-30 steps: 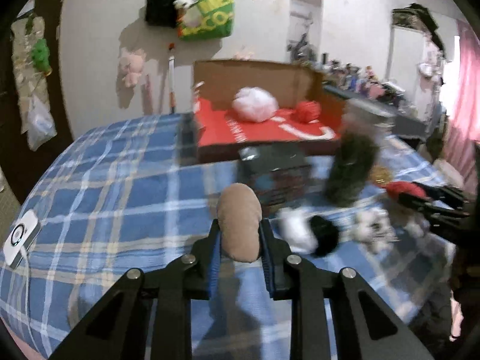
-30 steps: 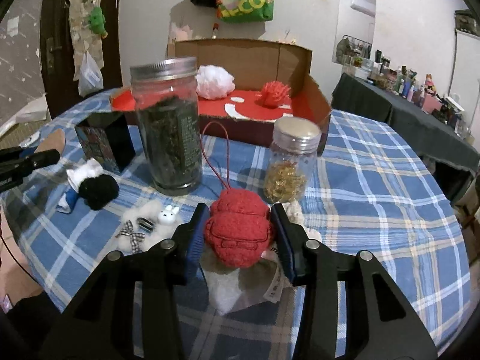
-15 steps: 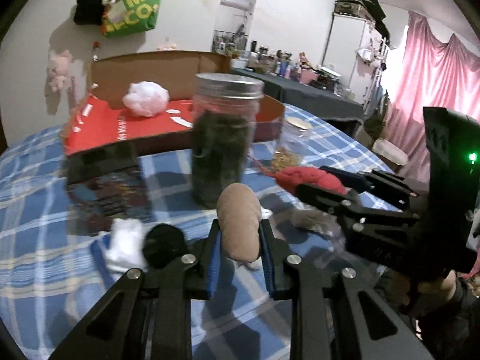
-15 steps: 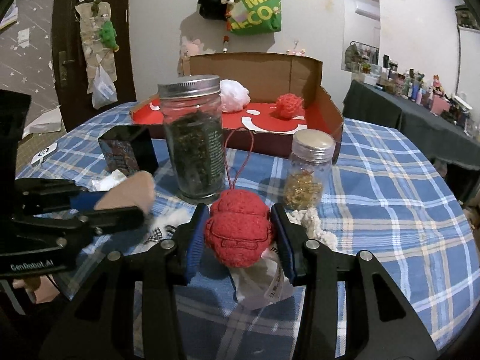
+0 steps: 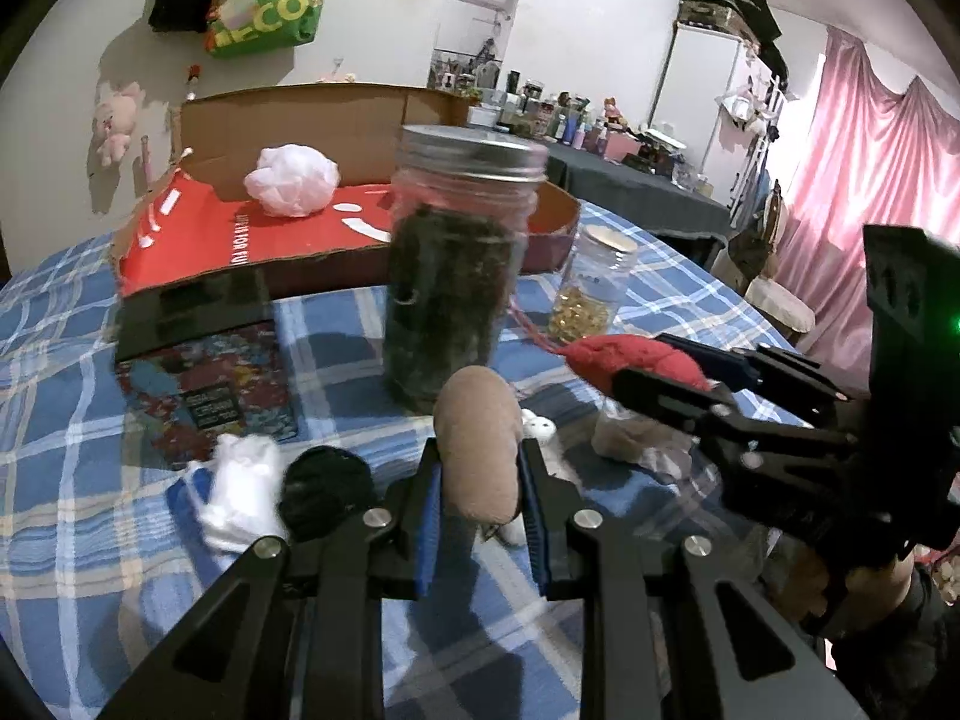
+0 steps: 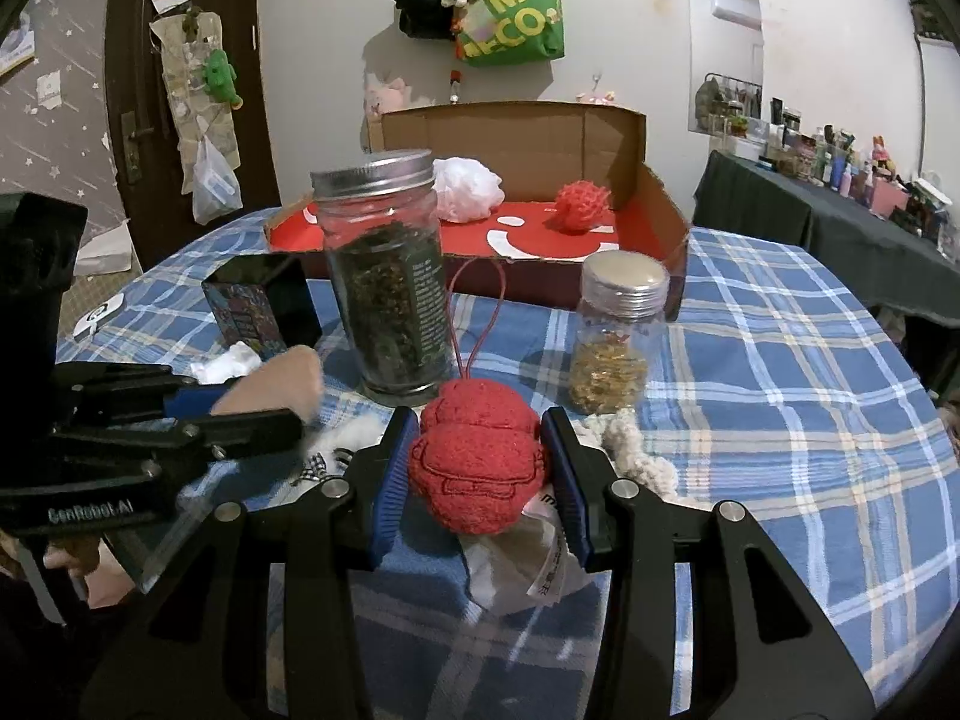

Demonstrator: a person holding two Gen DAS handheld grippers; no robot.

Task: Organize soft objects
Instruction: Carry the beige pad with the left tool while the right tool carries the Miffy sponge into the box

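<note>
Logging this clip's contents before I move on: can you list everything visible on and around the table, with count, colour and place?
Cardboard box: 1, brown with red floor, far side of table.
White puff: 1, white, in box, left.
Red puff: 1, red, in box, right.
Tall jar: 1, clear, dark contents, metal lid, table centre.
Small jar: 1, clear, golden contents, right of the tall jar.
Dark box: 1, black, left of the tall jar.
Black pom-pom: 1, near edge.
White soft toy: 1, beside the pom-pom.
Tablecloth: 1, blue plaid.
Green bag: 1, on wall.
Left gripper: shut on tan soft toy.
Right gripper: shut on red soft toy.
</note>
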